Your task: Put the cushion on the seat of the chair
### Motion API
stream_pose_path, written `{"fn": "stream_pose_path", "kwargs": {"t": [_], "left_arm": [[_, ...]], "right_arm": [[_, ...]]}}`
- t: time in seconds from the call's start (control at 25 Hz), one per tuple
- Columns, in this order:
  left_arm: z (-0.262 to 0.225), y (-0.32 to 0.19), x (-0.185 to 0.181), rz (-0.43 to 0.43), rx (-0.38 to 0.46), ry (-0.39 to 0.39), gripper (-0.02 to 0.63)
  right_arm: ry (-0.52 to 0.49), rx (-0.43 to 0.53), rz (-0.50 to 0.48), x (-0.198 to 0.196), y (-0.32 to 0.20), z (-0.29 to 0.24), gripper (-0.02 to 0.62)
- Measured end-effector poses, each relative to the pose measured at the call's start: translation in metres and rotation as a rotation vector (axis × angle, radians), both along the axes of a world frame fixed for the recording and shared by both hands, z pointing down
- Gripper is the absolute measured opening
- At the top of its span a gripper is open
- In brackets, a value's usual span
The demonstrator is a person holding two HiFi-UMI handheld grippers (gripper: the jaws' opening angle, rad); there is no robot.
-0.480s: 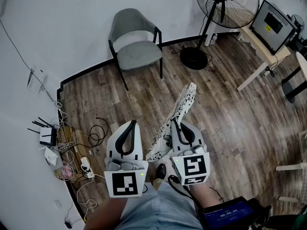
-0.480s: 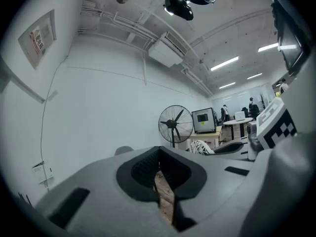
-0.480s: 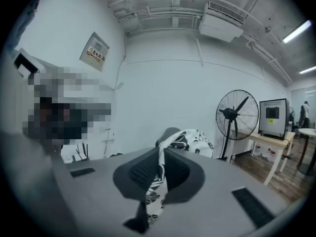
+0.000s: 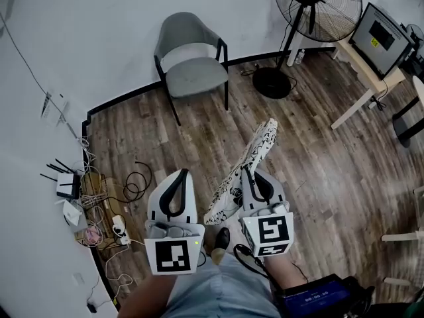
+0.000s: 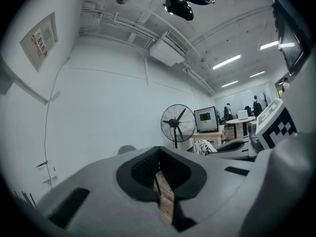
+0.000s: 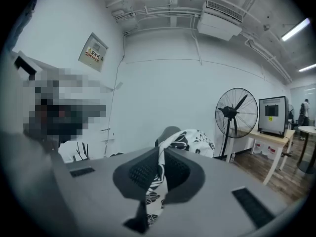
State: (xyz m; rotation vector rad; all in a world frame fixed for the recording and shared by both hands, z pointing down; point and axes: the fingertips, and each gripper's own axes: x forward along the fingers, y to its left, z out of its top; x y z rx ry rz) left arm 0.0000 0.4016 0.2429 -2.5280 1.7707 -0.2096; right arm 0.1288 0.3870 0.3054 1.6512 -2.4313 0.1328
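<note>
- Right gripper (image 4: pixel 248 172): jaws clamped on the patterned cushion's (image 4: pixel 257 148) edge, held edge-on above the wooden floor (image 4: pixel 324 171).
- Left gripper (image 4: pixel 180 175): just beside it, jaws together, nothing between them.
- Grey chair (image 4: pixel 194 71): well beyond the cushion; in the right gripper view the cushion hides most of it.

Watching this remotely, I see a dark wood plank floor (image 4: pixel 318 171) and plain white walls (image 4: pixel 86 38) with a black skirting board (image 4: pixel 119 101). A big pedestal fan (image 4: pixel 317 5) stands by the wall. Just right of the fan there's a light table (image 4: pixel 361 61) with a monitor (image 4: pixel 377 35) on it. Well left of the fan, a router (image 4: pixel 66 185) and tangled cables (image 4: pixel 132 185) lie by the wall. High above the fan I can see an AC unit (image 5: pixel 168 51), and the strip lights (image 5: pixel 226 61) are lit.
</note>
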Motion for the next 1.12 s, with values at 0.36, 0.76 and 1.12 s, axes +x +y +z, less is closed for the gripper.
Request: {"fn": "stream_pose_path", "kwargs": {"t": [0.36, 0.76, 1.12], "left_arm": [[0.01, -0.031, -0.013, -0.035, -0.026, 0.012, 0.009], [0.033, -0.138, -0.047, -0.043, -0.073, 0.005, 0.009], [0.016, -0.247, -0.078, -0.03, -0.038, 0.011, 0.009]], "right_arm": [[0.019, -0.03, -0.009, -0.004, -0.033, 0.006, 0.015], [0.033, -0.051, -0.024, -0.034, -0.138, 0.028, 0.015], [0.051, -0.014, -0.026, -0.067, -0.25, 0.004, 0.015]]}}
